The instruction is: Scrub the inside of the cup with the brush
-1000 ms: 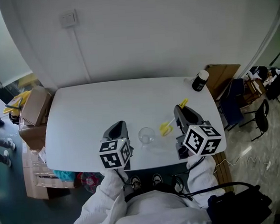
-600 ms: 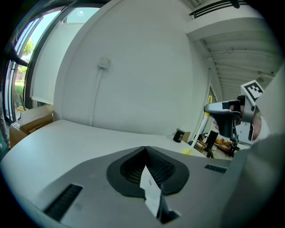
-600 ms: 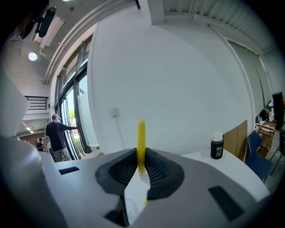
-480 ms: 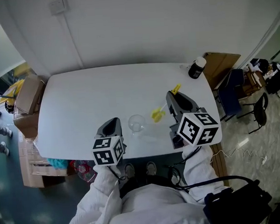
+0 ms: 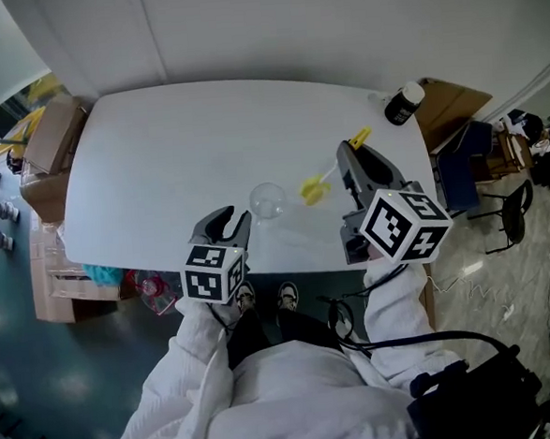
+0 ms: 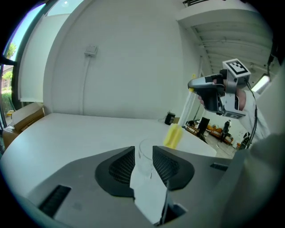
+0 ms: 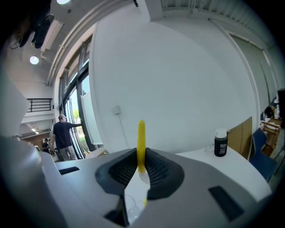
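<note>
Though clear, round cup (image 5: 267, 200) near spongy yellow brush (image 5: 314, 190).

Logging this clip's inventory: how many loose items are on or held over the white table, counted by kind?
clear cup: 1
yellow brush: 1
black bottle: 1
Total: 3

Clear glossy cup (image 5: 267, 200), yellow foam-headed plastic brush (image 5: 315, 189), smooth matt white table (image 5: 158, 156)
</note>
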Demonstrator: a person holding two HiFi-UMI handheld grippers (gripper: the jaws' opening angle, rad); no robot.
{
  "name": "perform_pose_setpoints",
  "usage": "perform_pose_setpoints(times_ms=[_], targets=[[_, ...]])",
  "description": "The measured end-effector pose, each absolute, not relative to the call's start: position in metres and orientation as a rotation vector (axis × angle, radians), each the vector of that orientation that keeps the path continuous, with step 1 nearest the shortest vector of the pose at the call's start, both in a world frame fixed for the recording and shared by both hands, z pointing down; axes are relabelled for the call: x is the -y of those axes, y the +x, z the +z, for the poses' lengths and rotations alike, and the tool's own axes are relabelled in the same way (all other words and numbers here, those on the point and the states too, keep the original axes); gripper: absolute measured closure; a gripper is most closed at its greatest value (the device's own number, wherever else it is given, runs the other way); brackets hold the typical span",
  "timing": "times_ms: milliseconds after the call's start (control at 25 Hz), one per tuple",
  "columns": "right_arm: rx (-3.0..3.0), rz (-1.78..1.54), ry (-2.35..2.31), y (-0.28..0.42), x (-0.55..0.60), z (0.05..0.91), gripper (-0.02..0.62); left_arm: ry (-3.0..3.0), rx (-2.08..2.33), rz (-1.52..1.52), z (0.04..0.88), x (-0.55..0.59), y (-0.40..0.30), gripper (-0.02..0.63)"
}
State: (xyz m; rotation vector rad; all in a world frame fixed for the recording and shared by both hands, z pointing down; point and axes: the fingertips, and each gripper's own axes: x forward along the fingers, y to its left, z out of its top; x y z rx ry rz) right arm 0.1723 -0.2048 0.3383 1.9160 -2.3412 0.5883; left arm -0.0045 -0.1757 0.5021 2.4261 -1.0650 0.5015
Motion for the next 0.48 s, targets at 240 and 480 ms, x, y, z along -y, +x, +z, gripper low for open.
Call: perform_pose_setpoints(times_ms=[240,480], targets=[[2.349,0.599,1.89,0.172,0.201,0.343,0.491,2.49,0.996,0.607,0.522,0.154,0.008,0.473],[2.364,0.568,1.86,0.17,0.201,0.338,0.491,2.494,0.942,0.699,0.545,0.146,0.018,0.445]])
